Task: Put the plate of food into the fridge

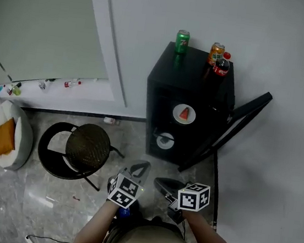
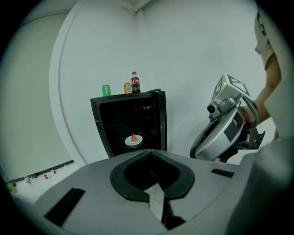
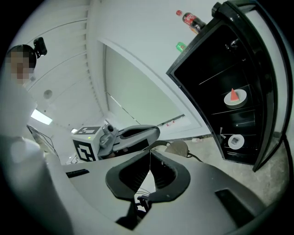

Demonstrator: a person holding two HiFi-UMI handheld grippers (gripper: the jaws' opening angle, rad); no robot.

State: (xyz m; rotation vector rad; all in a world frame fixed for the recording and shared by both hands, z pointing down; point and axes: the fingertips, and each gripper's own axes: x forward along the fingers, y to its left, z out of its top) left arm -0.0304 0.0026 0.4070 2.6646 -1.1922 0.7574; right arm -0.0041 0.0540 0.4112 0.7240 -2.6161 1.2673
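**Plate on the fridge shelf**
The plate of food [image 1: 184,114] rests on a shelf inside the black fridge [image 1: 195,65], whose door stands open. The left gripper [image 1: 139,170] and right gripper [image 1: 163,185] hang well apart from it, jaws together, empty

No word, brand or number can be read with certainty. On the bottle [image 1: 221,64] standing on the fridge [image 1: 196,63], a red label is seen, crossed by white marks too small to be made out as letters. A green can [image 1: 182,41] and an orange can [image 1: 216,52] are set on the same top, and their print is not resolved either (only the colours can be told). The cubes on the left gripper [image 1: 141,169] and the right gripper [image 1: 161,184] are covered with black-and-white square markers, in which no letters or digits are found.
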